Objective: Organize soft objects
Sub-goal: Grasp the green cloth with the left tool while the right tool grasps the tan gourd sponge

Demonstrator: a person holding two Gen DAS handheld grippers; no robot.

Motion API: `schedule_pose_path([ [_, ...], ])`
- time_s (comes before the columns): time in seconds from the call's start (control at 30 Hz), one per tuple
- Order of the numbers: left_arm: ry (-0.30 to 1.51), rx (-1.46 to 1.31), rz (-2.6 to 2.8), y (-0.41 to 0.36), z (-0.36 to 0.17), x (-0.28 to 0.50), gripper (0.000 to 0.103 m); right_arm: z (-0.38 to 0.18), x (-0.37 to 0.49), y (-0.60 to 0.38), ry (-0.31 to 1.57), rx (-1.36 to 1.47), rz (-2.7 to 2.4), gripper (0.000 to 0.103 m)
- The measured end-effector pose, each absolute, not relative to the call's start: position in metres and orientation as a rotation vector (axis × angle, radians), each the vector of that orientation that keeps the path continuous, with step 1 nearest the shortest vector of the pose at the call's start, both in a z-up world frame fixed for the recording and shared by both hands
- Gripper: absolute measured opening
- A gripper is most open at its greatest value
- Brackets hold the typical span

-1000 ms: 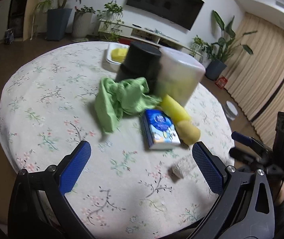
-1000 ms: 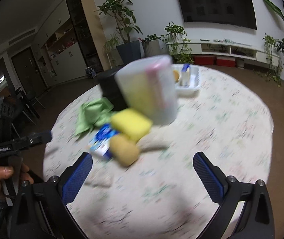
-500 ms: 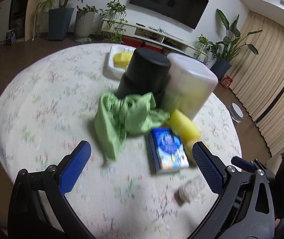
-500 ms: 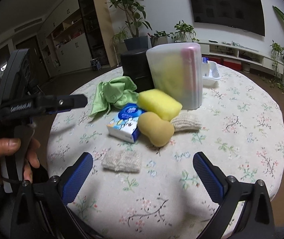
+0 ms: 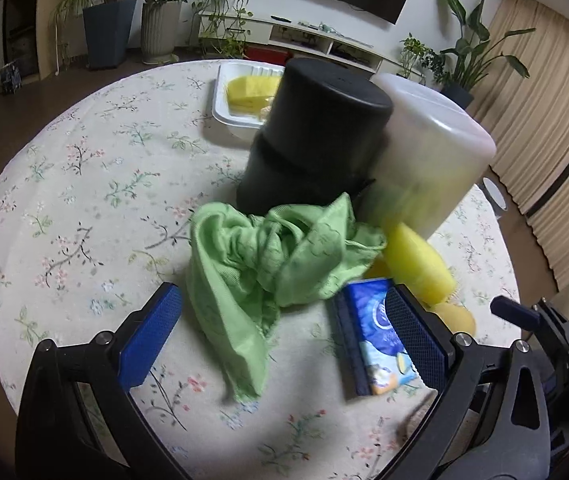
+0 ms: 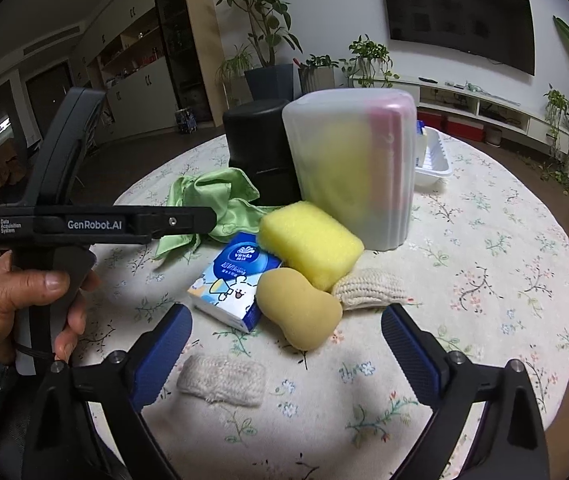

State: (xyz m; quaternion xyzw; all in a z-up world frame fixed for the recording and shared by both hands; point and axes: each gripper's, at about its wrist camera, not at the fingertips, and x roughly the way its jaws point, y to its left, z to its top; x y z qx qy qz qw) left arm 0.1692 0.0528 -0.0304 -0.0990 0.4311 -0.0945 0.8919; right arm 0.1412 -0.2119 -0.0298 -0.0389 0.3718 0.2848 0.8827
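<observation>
**Both grippers closing in on the pile, nothing picked up yet**

The left gripper [image 5: 280,336] hangs wide open over the crumpled green cloth [image 5: 268,256], which lies against the black canister [image 5: 316,136]. The right gripper [image 6: 286,350] is also spread wide, though its jaws have just been closing a little with nothing between them; it faces the tan sponge [image 6: 298,308], the yellow sponge [image 6: 310,242], the tissue pack [image 6: 236,280] and two knitted pads [image 6: 220,380].

This looks like the approach step. Next, each gripper probably needs to descend onto one soft thing and pinch it, most likely for the frosted container [image 6: 352,168].

Everything sits on a round table [image 6: 504,280] with a floral cloth, in a living room with potted plants, a wall television and curtains.
</observation>
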Motion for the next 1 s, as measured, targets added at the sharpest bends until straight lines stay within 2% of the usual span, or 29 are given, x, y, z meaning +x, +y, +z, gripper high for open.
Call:
schedule_pose_path([
  [0.43, 0.905, -0.142, -0.187, 0.046, -0.034, 0.182, 0.103, -0.050, 0.157, -0.207, 0.827, -0.075, 0.625, 0.074],
  [1.0, 0.948, -0.105, -0.132, 0.047, -0.043, 0.197, 0.103, -0.053, 0.163, -0.205, 0.831, -0.070, 0.645, 0.069],
])
